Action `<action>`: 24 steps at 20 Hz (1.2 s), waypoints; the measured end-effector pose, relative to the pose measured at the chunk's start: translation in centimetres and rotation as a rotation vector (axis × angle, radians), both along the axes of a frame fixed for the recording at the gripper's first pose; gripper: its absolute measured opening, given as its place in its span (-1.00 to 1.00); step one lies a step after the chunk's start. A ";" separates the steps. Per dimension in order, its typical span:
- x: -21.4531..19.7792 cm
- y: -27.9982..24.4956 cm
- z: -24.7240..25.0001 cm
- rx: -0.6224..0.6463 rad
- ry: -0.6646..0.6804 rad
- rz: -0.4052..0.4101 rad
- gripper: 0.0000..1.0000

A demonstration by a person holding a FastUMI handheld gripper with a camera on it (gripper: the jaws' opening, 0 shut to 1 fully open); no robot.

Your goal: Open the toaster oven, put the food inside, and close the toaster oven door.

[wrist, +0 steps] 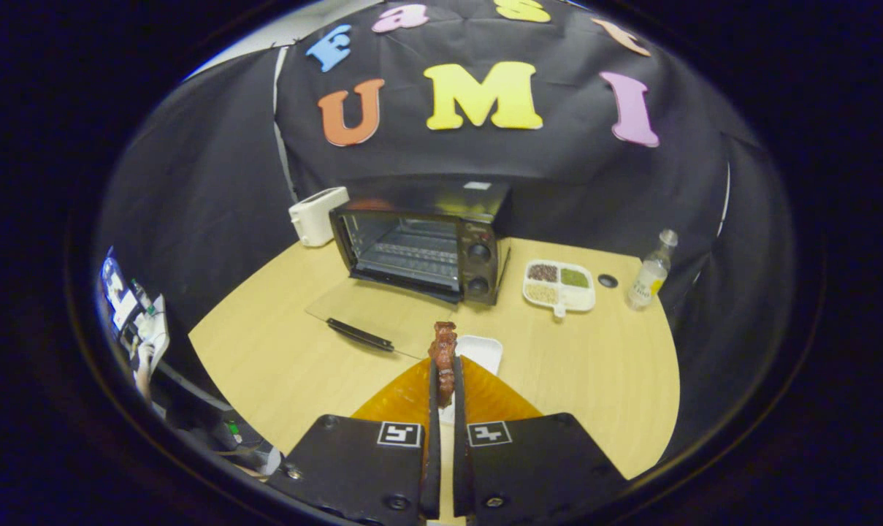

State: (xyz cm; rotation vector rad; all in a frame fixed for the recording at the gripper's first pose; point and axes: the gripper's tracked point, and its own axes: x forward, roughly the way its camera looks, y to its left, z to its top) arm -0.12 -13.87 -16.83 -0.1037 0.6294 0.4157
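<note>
Gripper point(445, 380) is clamped on the food point(443, 358), a reddish-brown skewer-like strip of meat w/ both fingers point(434, 394) pressing its lower part from either side; jaws nearly together w/ just the strip between. The piece sits above the wooden table point(266, 358), just over a small white dish point(485, 349), well short of the toaster oven point(426, 245).

Oven door point(368, 310) is already down, glass lying flat on the table w/ its black handle point(361, 334) toward the gripper; wire rack point(412, 252) visible inside the cavity.

Handling, my guess: piece looks light, glazed so maybe a bit slippery or sticky, prob semi-soft and could bend or tear if squeezed hard. Grip is low on the strip, leaving the top free, fine for carrying, but a mid-length hold would wobble less.

Long axis runs along the fingers, free end pointing forward and up toward the oven mouth, so it can go in tip first onto the rack.

Beside the oven: white toaster point(317, 214) on one side, a divided tray of grains point(559, 286) and a small bottle point(651, 272) on the other; keep clear of them
</note>
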 end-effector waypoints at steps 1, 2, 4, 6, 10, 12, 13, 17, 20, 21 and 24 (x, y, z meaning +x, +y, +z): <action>0.0 1.2 0.8 -0.028 -0.047 0.011 -0.80; 0.2 2.3 1.4 -0.056 -0.086 0.016 -0.80; 0.2 4.7 1.8 -0.105 -0.147 0.030 -0.80; 0.7 7.2 1.8 -0.160 -0.203 0.044 -0.80; 2.4 11.5 0.2 -0.254 -0.286 0.059 -0.80; 3.5 14.0 -0.8 -0.245 -0.307 0.056 -0.80; 4.0 15.1 -1.0 -0.223 -0.323 0.048 -0.81; 7.0 17.5 -1.8 -0.154 -0.391 -0.030 -0.80; 8.9 18.5 -2.8 -0.054 -0.365 -0.097 -0.80; 9.6 18.8 -3.1 -0.011 -0.352 -0.117 -0.80; 11.6 19.1 -3.5 0.137 -0.325 -0.196 -0.80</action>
